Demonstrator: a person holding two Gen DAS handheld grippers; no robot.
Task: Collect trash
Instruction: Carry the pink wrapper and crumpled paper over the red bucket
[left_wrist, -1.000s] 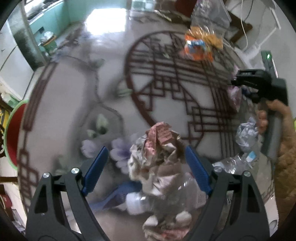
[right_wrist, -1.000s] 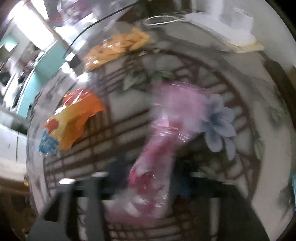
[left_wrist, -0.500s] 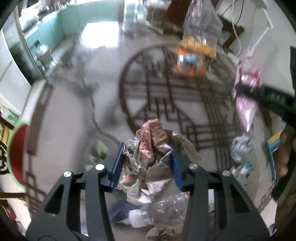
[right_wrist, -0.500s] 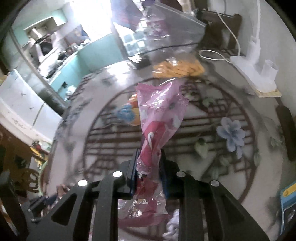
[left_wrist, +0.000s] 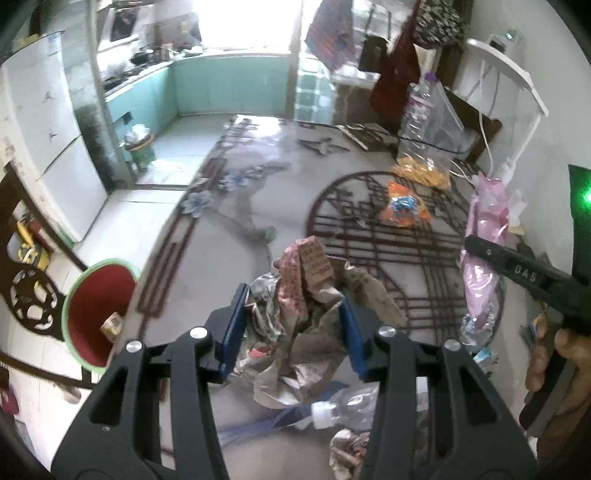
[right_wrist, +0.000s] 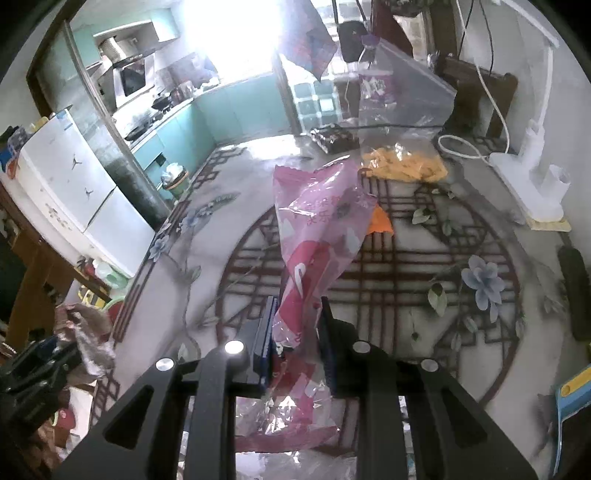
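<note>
At the far left of your left wrist view, a red bin with a green rim stands on the floor beside the tabletop, with a small scrap lying inside it. Your left tool is clamped on a wad of crumpled paper; both blue pads press into its sides, and the wad is held clear above the tabletop. Below the wad, a crushed clear bottle with a white cap lies on the tabletop among further scraps.

Toward the middle of the patterned surface, an orange wrapper lies flat inside the dark circular lattice print. Behind it sits a clear bag of yellow snacks, with a tall plastic bottle just beyond.

At the right of the same view, your right hand grips the handle of the second tool, and a pink bag hangs from its tip.

In your right wrist view, your right tool is closed down narrow on the pink plastic bag. The bag's neck is pinched between the pads; its upper part rises in front of the camera and its lower end trails below the pads. A white lamp base stands at the tabletop's right edge.
</note>
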